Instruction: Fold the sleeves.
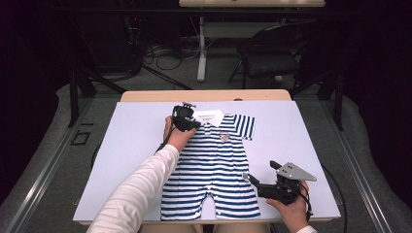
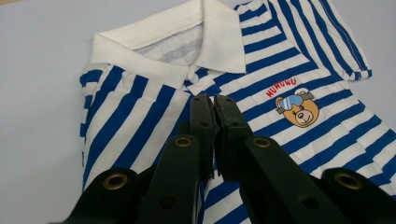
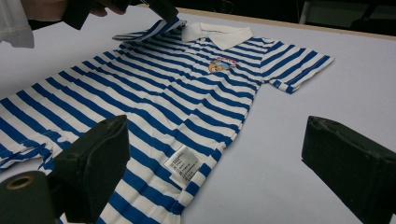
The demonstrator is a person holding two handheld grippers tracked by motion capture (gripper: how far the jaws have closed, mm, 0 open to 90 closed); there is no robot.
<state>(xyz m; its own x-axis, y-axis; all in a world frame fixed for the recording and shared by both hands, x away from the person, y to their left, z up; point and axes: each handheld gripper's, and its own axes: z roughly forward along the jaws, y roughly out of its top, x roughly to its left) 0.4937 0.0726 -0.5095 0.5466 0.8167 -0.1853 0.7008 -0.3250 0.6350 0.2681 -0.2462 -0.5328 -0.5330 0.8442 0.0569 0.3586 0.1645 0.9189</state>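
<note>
The romper [image 1: 214, 165] carries blue and white stripes, a white collar [image 2: 187, 39] at 12 o'clock, and a brown bear print [image 2: 299, 109] with red lettering.

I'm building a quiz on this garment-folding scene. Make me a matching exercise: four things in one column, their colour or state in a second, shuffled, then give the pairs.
1. left gripper
2. right gripper
3. collar
4. care label

A. plain white, at the romper's top
B. jaws wide apart, above the table
C. jaws closed on striped fabric
D. small printed tag at the side seam

Pairs: 1-C, 2-B, 3-A, 4-D
</note>
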